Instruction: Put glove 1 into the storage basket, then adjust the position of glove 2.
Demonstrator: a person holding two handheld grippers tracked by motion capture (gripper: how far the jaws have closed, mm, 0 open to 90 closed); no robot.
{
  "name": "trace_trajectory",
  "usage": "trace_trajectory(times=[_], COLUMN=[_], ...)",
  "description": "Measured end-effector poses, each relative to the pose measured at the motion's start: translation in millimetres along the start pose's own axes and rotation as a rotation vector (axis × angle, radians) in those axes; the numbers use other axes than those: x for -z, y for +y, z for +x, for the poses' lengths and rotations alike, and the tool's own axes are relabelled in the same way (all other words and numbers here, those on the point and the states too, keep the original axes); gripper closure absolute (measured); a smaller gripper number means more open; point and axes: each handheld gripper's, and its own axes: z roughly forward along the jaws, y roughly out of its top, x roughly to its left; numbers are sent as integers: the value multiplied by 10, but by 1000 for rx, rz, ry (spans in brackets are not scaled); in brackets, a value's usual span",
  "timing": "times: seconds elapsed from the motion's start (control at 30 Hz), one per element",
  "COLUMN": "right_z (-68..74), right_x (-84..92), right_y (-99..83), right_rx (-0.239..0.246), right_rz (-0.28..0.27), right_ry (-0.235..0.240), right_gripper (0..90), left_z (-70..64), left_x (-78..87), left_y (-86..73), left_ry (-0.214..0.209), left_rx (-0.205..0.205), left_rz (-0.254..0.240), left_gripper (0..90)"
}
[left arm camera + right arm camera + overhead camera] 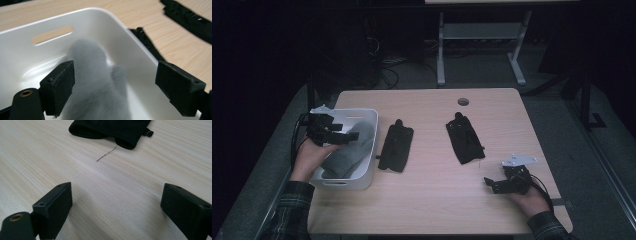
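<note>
Nearest the person, the right tongs point(492, 186) rest low on the surface point(432, 200), jaws spread with nothing between them, just short of the cuff of a black glove point(465, 138) that lies flat ahead. On the other side the left tongs point(348, 136) hang over the white bin point(371, 150), jaws spread wide and pinching nothing; the grey glove point(100, 85) lies loose in the bin beneath them. Another black glove point(395, 146) lies on the surface just beside the bin's right wall, with a round hole point(463, 101) near the far edge.
</note>
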Motion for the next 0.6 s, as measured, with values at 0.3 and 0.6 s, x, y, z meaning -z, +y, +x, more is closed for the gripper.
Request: trace_trajectory(times=[0.3, 0.6], right_z=[5, 4], right_x=[-5, -6], right_y=[4, 8], right_rx=[-4, -3], right_rz=[3, 7], right_ry=[-1, 1], right_gripper=[91, 89], left_z=[-361, -758], left_x=[-101, -259], left_y=[127, 204], left_ry=[-64, -128], left_rx=[-42, -97], left_rz=[-33, -40], left_gripper=[156, 157])
